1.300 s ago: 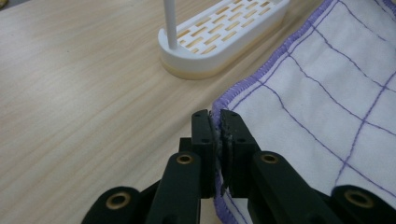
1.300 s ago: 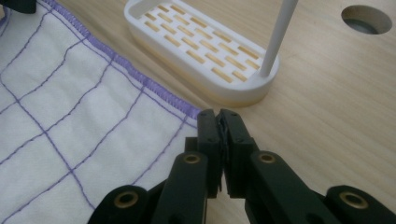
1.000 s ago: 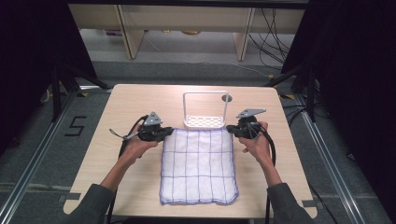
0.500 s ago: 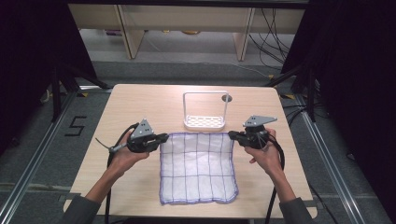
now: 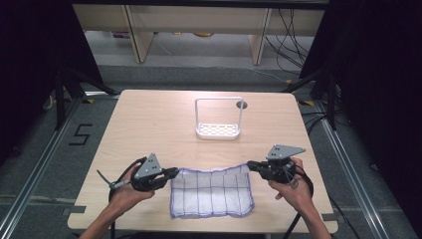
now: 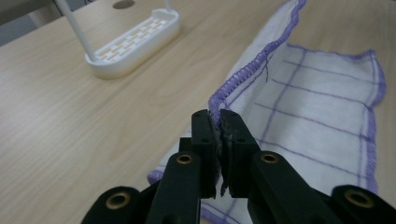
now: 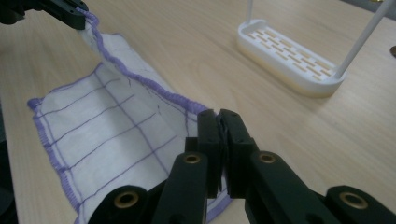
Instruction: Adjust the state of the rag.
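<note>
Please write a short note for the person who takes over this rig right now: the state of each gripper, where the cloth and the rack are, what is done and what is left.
Left gripper: shut on the cloth's far left corner.
Right gripper: shut on the far right corner.
Cloth: white with purple lines, at the near edge of the table; its far edge is lifted between the grippers, the near part lies on the table.
Rack: white, standing apart beyond the cloth, nothing on it.
Done: both far corners gripped and brought toward the near side.
Left: probably finish the fold onto the near edge, then release.
</note>
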### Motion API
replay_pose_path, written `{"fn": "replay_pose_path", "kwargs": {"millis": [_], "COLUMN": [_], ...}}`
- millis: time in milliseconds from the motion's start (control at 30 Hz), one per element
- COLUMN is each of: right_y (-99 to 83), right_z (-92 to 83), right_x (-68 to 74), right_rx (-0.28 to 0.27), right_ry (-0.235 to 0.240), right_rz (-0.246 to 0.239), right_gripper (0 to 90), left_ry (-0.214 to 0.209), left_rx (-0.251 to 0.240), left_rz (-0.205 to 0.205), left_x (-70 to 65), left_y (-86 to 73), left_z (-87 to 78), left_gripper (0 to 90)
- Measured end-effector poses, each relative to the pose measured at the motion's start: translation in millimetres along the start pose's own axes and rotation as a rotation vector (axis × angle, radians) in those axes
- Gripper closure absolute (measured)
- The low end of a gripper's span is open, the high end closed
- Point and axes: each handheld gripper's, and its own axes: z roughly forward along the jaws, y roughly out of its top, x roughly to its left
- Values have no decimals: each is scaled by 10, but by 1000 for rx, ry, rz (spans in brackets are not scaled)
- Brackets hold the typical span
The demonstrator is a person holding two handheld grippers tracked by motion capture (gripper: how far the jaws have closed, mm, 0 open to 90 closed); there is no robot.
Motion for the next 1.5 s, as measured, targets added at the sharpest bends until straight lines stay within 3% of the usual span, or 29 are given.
{"fn": "replay_pose_path", "kwargs": {"millis": [33,67,133,167,333,367,433,467,533,700,767,800,833,867,900,933,967,1000,1133,1200,1267,1333,1367,1400,1433,1500], "right_y": [-28,-58,-119,-148,-298,-333,-378,-400,-434,-479,-512,-525,-543,-559,-580,-597,-617,-628,-686,-715,-722,-696,-673,-660,-639,-585], "right_z": [-12,-1,-3,14,23,16,17,11,-2,-39,-21,-31,-22,-23,-20,-24,-29,-37,-36,-36,-47,-90,-116,-125,-135,-108], "right_x": [26,26,85,75,160,208,220,240,255,335,366,399,403,398,409,419,420,428,445,453,441,417,412,372,379,309], "right_rx": [12,3,25,22,51,65,68,73,66,75,82,98,103,109,109,116,120,116,124,141,135,87,63,49,45,32], "right_ry": [7,11,17,14,31,40,32,40,39,57,68,71,75,82,76,80,79,82,103,99,101,87,77,66,54,6], "right_rz": [11,-15,13,-18,-1,18,-11,-4,-11,2,-21,6,-5,-13,-10,-7,-16,-8,-5,27,42,72,123,110,155,146], "right_gripper": [878,878,878,878,878,878,878,877,878,877,878,878,877,877,877,877,877,877,863,832,756,621,600,581,551,505], "left_ry": [-9,-15,-23,-26,-64,-57,-75,-71,-86,-83,-95,-101,-103,-111,-113,-123,-121,-124,-162,-180,-159,-126,-114,-102,-82,-13], "left_rx": [1,4,7,11,51,68,74,77,78,94,103,99,125,132,134,155,145,154,131,124,94,76,69,49,52,52], "left_rz": [-2,0,-7,-3,16,33,24,40,27,46,51,44,32,55,45,71,52,84,42,15,-19,-31,-24,-56,-77,-121], "left_x": [-31,-55,-96,-123,-280,-292,-323,-328,-378,-425,-452,-472,-499,-514,-555,-567,-590,-573,-601,-620,-622,-575,-534,-495,-439,-286], "left_y": [-22,-40,-79,-102,-226,-247,-290,-307,-327,-378,-420,-451,-467,-478,-495,-504,-514,-504,-519,-513,-490,-428,-405,-376,-341,-290], "left_z": [-1,-5,-4,3,39,32,34,24,0,-33,-25,-8,-11,1,12,17,28,18,10,-13,-39,-89,-97,-98,-104,-58], "left_gripper": [843,842,842,842,842,842,841,839,838,826,827,824,823,823,819,812,803,799,680,615,497,425,403,392,385,380]}}
